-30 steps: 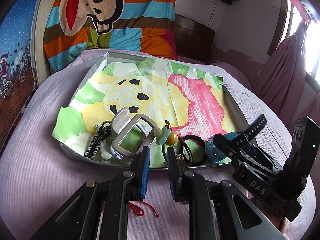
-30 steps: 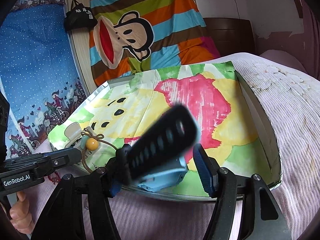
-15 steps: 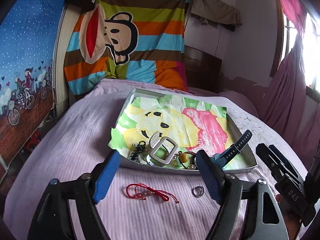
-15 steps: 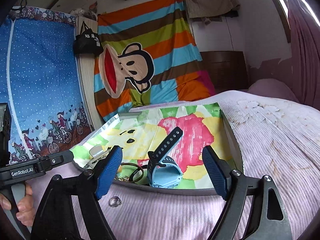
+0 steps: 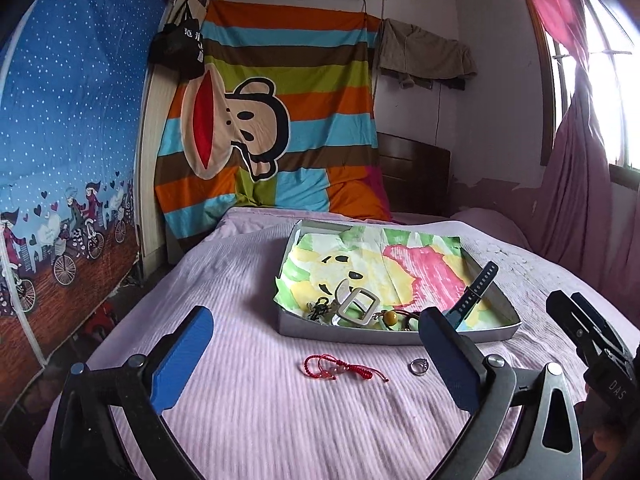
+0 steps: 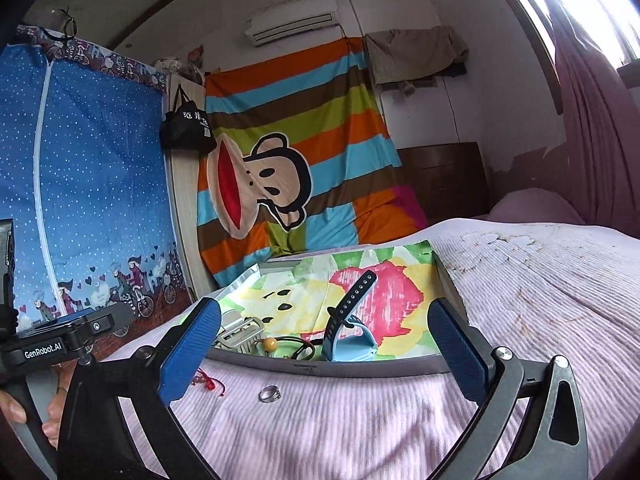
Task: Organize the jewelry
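A grey tray (image 5: 344, 330) lined with a painted paper lies on the pink bedspread. In it lie a silver buckle (image 5: 359, 307), a black key clip (image 5: 319, 307), a beaded cord (image 5: 391, 316) and a blue watch (image 6: 352, 344) with its black strap (image 5: 478, 286) standing up. On the bedspread before the tray lie a red cord bracelet (image 5: 340, 366) and a silver ring (image 5: 419, 366), which also shows in the right wrist view (image 6: 269, 393). My left gripper (image 5: 316, 356) is open and empty above the bracelet. My right gripper (image 6: 324, 352) is open and empty before the tray.
A striped monkey-print cloth (image 5: 276, 128) hangs on the back wall. A blue dotted wardrobe cover (image 5: 68, 152) stands at the left. Pink curtains (image 5: 576, 184) hang at the right. The bedspread (image 5: 240, 280) stretches around the tray.
Both grippers have opened and pulled back from the tray. The right gripper has let go of the blue watch, which now lies in the tray.
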`<action>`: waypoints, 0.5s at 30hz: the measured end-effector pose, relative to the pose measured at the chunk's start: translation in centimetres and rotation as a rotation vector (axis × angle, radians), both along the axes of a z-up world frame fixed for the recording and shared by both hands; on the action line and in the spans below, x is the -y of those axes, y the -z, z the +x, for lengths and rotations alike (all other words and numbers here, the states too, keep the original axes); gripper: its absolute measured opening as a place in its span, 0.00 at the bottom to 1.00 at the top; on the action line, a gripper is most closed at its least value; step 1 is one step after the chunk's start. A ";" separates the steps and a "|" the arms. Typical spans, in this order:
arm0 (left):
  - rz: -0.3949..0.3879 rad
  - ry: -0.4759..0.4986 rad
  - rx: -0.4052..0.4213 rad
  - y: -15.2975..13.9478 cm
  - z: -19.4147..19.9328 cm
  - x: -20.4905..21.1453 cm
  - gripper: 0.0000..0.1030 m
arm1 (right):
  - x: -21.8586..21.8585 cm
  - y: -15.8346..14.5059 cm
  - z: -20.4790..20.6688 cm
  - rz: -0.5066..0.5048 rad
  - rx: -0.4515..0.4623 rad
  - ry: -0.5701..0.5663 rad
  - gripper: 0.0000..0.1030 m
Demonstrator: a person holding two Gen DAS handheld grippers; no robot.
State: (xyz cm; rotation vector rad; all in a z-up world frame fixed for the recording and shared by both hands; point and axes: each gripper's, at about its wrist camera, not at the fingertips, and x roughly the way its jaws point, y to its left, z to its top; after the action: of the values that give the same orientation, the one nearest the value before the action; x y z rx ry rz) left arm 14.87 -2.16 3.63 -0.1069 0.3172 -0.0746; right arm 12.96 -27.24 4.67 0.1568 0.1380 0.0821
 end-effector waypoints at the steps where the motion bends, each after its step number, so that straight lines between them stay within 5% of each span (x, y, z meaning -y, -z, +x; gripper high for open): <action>1: 0.010 -0.001 0.004 0.0 -0.2 0.0 1.00 | -0.1 0.0 -0.5 -0.005 0.008 0.000 0.99; 15: 0.023 -0.028 0.031 0.7 -2.5 -0.8 1.00 | -1.7 0.2 -4.5 -0.076 0.055 0.001 0.99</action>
State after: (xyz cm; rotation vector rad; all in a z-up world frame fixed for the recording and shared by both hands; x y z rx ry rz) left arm 12.40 -1.35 2.91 -0.0875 0.2853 -0.0450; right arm 8.47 -25.56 4.50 0.0791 0.0856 0.0800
